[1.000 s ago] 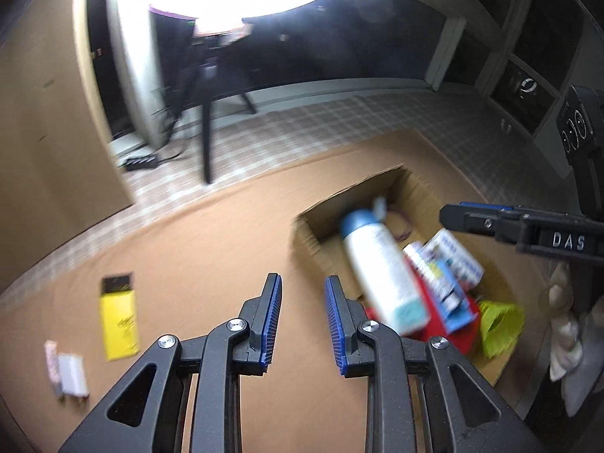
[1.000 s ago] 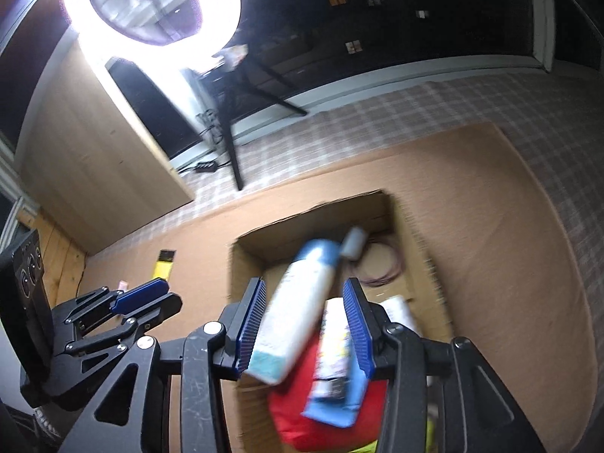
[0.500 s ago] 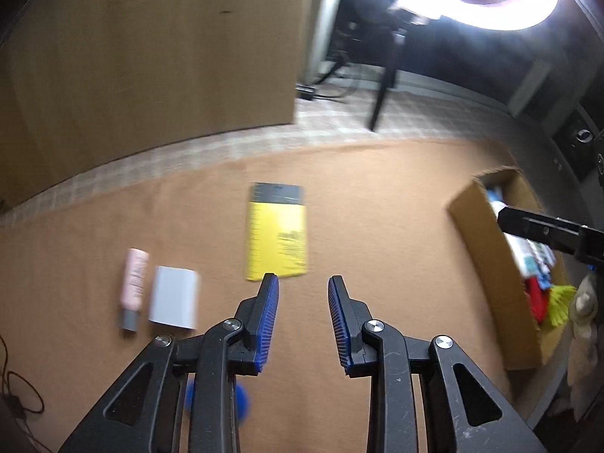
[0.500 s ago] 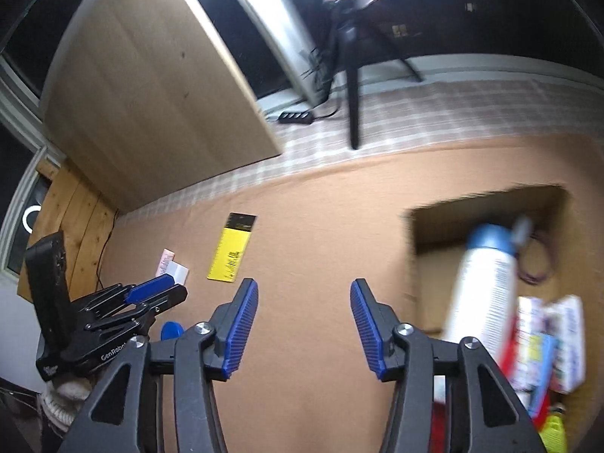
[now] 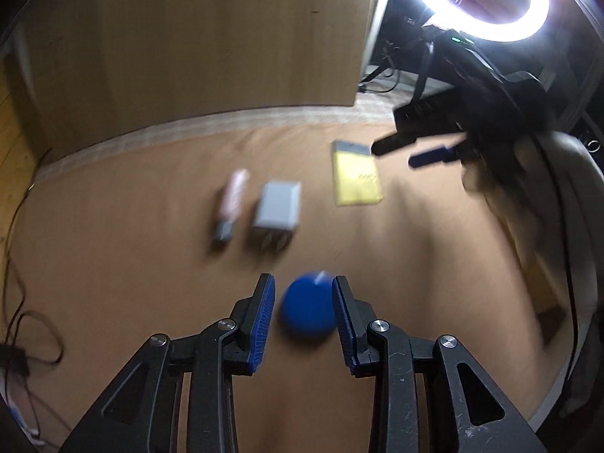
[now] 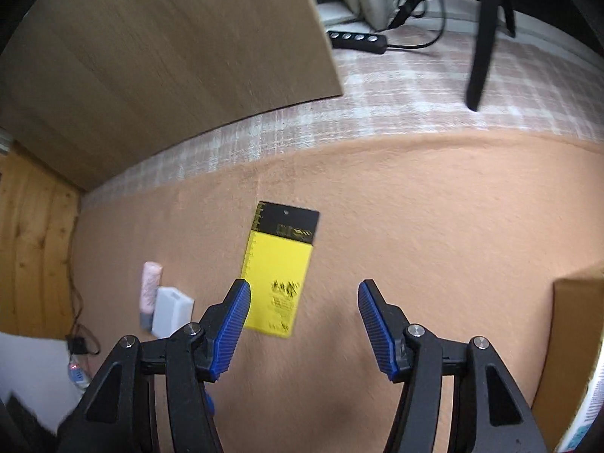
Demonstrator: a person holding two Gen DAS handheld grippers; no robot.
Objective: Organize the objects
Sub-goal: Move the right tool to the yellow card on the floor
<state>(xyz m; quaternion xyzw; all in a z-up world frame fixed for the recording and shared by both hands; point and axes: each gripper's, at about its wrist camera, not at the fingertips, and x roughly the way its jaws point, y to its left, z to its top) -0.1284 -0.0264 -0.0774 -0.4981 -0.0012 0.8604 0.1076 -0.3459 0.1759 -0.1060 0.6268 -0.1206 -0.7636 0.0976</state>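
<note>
Lying between left gripper (image 5: 302, 311) pads: blue ball (image 5: 307, 311).

On the mat (image 5: 132, 264) three things lie in a row — a small tube (image 5: 232, 204) at the left, a box (image 5: 277, 207) just beside it, a flat card packet (image 5: 356, 179) further right. Nearer than the box sits a round ball (image 5: 307, 311), between the fingers of the left gripper (image 5: 304, 315). A carton (image 6: 573, 339) stands at the mat's right side — the checked floor (image 6: 396, 105) lies beyond the mat.
</note>
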